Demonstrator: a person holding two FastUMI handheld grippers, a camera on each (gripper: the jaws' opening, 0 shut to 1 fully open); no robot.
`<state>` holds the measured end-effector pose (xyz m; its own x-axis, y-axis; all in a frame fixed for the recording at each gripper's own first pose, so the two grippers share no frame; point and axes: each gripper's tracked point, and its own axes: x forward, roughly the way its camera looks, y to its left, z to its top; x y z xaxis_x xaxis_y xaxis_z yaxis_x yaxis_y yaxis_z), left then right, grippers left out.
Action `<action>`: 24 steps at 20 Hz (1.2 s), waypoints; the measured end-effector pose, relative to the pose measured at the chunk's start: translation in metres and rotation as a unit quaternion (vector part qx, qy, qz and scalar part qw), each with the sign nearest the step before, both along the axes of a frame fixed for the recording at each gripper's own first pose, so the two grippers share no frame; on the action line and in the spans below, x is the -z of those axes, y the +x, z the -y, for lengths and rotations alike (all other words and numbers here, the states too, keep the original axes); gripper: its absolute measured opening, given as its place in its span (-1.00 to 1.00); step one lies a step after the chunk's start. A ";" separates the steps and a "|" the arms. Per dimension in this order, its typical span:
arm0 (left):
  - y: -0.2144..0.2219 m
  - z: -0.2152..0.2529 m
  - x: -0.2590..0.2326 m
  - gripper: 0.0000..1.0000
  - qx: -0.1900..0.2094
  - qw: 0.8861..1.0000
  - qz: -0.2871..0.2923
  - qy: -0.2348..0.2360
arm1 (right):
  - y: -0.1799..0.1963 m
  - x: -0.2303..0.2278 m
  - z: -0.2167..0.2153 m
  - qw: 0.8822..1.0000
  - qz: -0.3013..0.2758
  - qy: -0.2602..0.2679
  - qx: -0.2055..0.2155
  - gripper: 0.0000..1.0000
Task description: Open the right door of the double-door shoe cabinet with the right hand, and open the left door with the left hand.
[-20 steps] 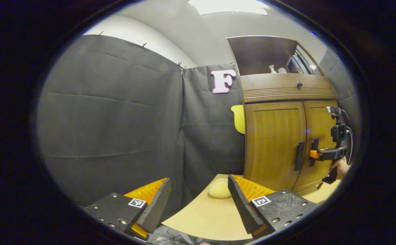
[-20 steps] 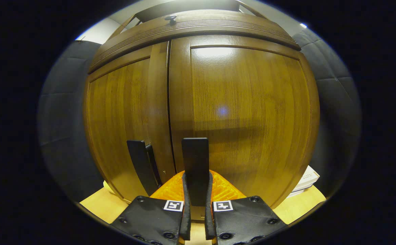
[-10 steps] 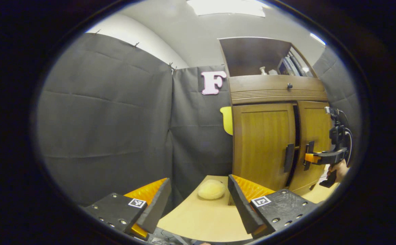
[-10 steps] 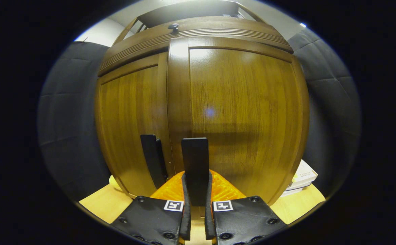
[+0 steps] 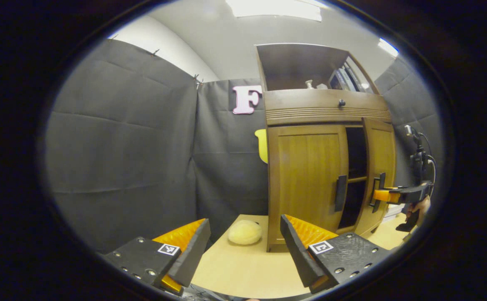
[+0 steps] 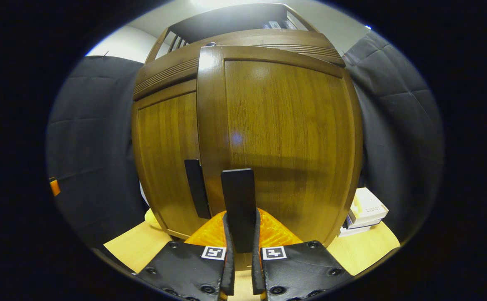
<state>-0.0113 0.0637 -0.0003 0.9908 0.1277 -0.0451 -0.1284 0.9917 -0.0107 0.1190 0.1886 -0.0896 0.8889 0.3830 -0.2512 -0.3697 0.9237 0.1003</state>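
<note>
While the shoe cabinet (image 5: 310, 175) of glossy grained wood stands on the pale smooth table (image 5: 243, 271) inside black cloth walls, your right gripper (image 6: 240, 238) pinches the flat dark handle (image 6: 238, 205) of the right door (image 6: 285, 142), which stands ajar. Your left gripper (image 5: 243, 246) has its fingers spread, well apart from the closed left door (image 5: 306, 179).

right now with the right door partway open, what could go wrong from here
The right gripper is shut on only the right door handle, so it could slip off as the right door swings. The door may hit the boxes stacked beside the cabinet. The left gripper is open, far from the left door handle.
</note>
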 end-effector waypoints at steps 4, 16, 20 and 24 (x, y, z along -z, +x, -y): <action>0.000 0.005 -0.003 0.96 0.027 1.000 0.001 -0.005 | -0.016 -0.002 0.016 1.000 -0.002 -0.005 0.000 -0.64; 0.016 0.028 0.005 0.96 0.131 0.991 0.019 -0.013 | -0.060 -0.009 0.079 1.000 -0.003 -0.004 0.022 -0.67; 0.019 0.037 0.008 0.96 0.161 0.987 0.020 -0.017 | -0.071 -0.009 0.102 0.999 -0.010 0.009 0.035 -0.67; 0.023 0.043 0.013 0.96 0.186 0.982 0.016 -0.023 | -0.076 -0.010 0.115 0.999 -0.009 -0.011 0.030 -0.70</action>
